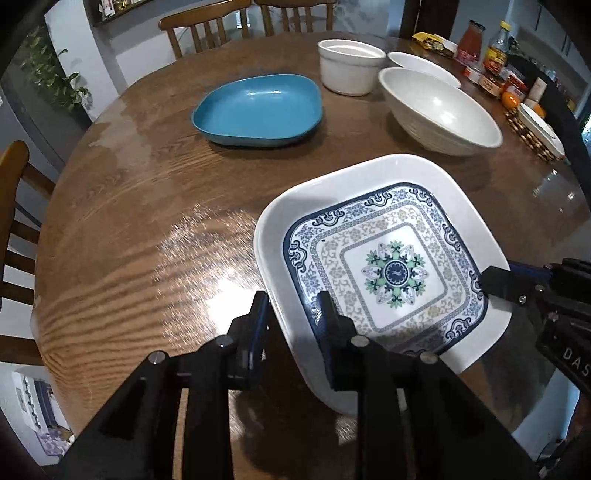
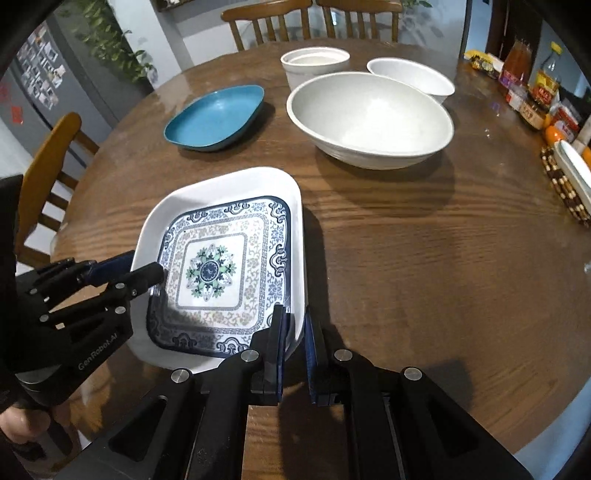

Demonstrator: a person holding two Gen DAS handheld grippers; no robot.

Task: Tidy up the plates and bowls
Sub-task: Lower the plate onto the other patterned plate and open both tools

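- A home dining area: a round wooden table (image 2: 406, 236) ringed by spindle-backed wooden chairs (image 2: 269, 20).
- Crockery is laid out on it (a blue dish (image 1: 258, 107), a large white bowl (image 2: 369, 118)).
- Sauce bottles and jars (image 1: 487, 55) and oranges (image 1: 511, 99) crowd one edge.
- A grey fridge (image 2: 37, 81) covered in photos stands beside a trailing houseplant (image 2: 110, 40).

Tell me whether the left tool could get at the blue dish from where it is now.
Probably not yet: the left tool is clamped on the patterned square plate's rim, shared with the right tool. Bare table lies between it and the blue dish.
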